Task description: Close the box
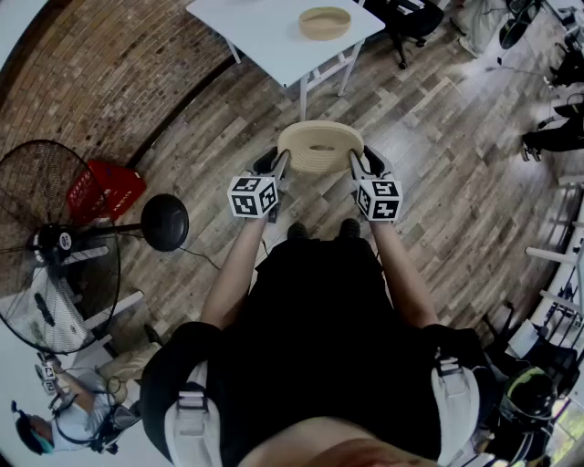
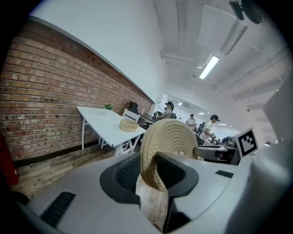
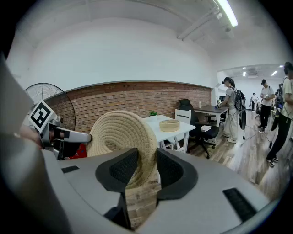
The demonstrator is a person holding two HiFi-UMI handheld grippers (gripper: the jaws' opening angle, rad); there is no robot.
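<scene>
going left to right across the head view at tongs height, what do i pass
red basket → black round base → left tongs → woven lid → right tongs

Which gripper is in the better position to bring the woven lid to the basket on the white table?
Neither alone: left gripper and right gripper each clamp opposite rims of the lid, and the basket lies straight ahead. Both should carry it.
</scene>
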